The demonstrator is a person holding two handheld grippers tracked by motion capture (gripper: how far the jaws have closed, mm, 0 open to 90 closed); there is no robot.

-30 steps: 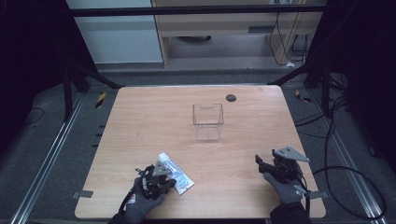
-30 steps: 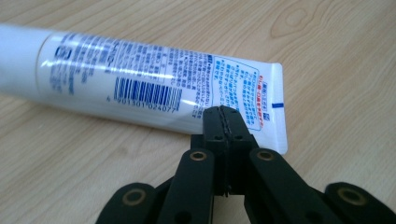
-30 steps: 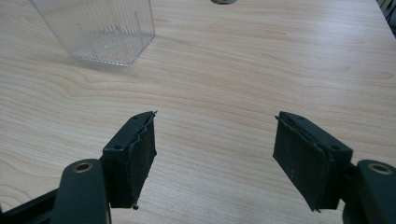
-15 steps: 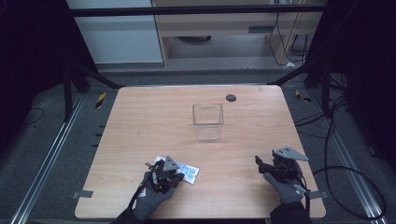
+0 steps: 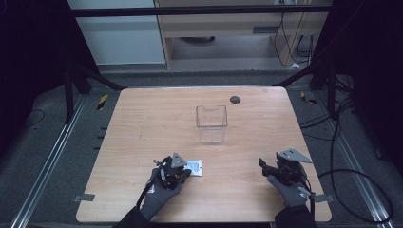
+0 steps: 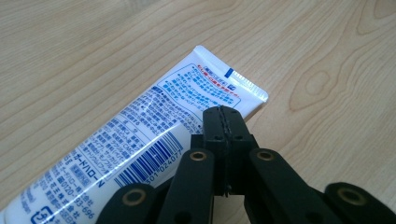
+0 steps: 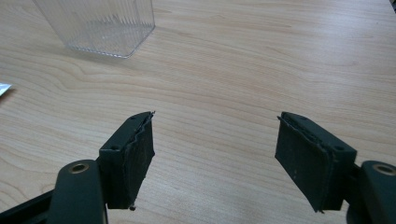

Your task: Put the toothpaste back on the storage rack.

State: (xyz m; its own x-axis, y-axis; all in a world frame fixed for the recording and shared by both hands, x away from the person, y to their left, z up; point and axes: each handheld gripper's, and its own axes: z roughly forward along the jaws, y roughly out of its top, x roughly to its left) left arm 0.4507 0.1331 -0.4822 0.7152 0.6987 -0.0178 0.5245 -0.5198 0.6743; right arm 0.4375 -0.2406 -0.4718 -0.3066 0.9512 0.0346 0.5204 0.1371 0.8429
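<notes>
My left tool (image 6: 223, 122) is closed, jaws pressed together over the white printed tube (image 6: 154, 135), which lies flat on the wooden surface (image 5: 142, 123) near its front edge. Whether it actually pinches the tube I cannot tell. My right tool (image 7: 215, 154) rests open, well apart. I'd reopen, straddle the tube's body, then lift toward the clear container (image 5: 211, 123).

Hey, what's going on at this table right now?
A person works two handheld grippers at a wooden table. The left gripper has its fingers closed together above a white tube lying flat on the near side; whether it pinches the tube is unclear. The right gripper rests open, apart. A clear container stands mid-table, empty.
</notes>
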